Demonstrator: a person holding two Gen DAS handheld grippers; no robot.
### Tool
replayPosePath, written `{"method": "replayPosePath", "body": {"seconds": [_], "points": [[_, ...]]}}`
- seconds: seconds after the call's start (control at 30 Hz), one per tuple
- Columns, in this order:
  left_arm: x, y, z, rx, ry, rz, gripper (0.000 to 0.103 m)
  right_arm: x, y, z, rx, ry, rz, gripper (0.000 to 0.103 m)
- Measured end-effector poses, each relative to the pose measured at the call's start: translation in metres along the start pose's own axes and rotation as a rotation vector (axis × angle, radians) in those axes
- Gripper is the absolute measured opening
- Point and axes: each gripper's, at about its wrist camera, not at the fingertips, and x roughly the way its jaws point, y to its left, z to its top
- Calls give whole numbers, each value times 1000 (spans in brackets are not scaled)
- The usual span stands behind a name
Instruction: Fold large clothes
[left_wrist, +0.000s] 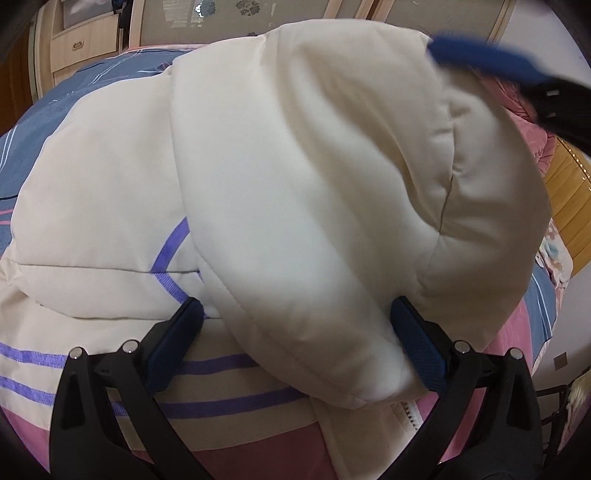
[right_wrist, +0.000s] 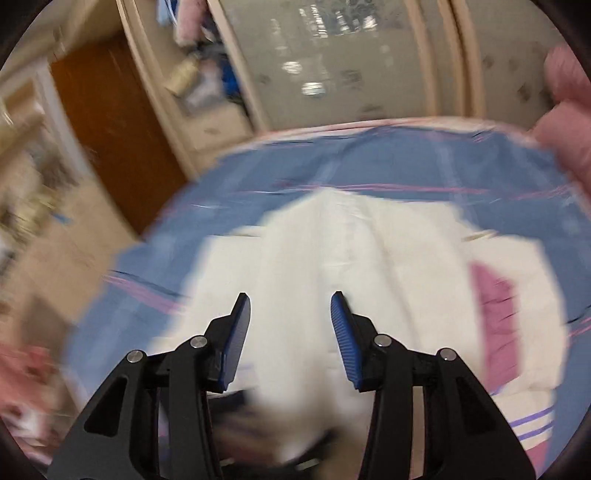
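Nearest my left wrist camera, the left gripper (left_wrist: 295, 339) has its jaws set on either side of a thick, puffy fold of the cream padded jacket (left_wrist: 303, 177). The right pad touches the fold's edge; the left pad sits at the fold's other side, though I cannot tell how firmly either presses. That fold lies draped over the rest of the jacket, which spreads flat on the bed (left_wrist: 33, 129) and shows purple stripes (left_wrist: 207, 402) and a pink band near its lower part. A zipper edge (left_wrist: 406, 417) peeks out below the fold. At the top right of this view I see the blue finger of the right gripper (left_wrist: 480, 62), blurred, just above the far end of the fold.

From my right wrist camera the picture is smeared by motion. The right gripper (right_wrist: 291, 332) has its jaws apart with nothing between them, hanging above the jacket (right_wrist: 332, 258). Blue bedding (right_wrist: 332, 162) surrounds the garment, and a wardrobe (right_wrist: 332, 66) stands behind the bed.
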Motion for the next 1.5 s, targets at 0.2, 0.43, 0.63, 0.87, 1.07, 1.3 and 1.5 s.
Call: {"method": "replayPosePath", "body": {"seconds": [0.2, 0.43, 0.63, 0.87, 1.07, 1.3, 1.5], "points": [[-4, -15, -6, 25, -4, 25, 101, 45, -79, -31, 94, 83, -264, 45], [-3, -28, -12, 67, -12, 70, 101, 54, -99, -51, 48, 28, -257, 46], [-21, -28, -11, 64, -9, 103, 101, 24, -98, -60, 49, 4, -217, 55], [-34, -25, -15, 113, -34, 149, 101, 20, -107, -87, 9, 36, -228, 63], [-26, -20, -18, 92, -14, 135, 101, 26, -103, -93, -1, 31, -262, 63], [-56, -21, -16, 139, -53, 210, 101, -16, -93, -96, 47, -51, -220, 62], [-75, 24, -19, 44, -62, 283, 101, -41, -83, -107, 8, -103, -206, 56]]}}
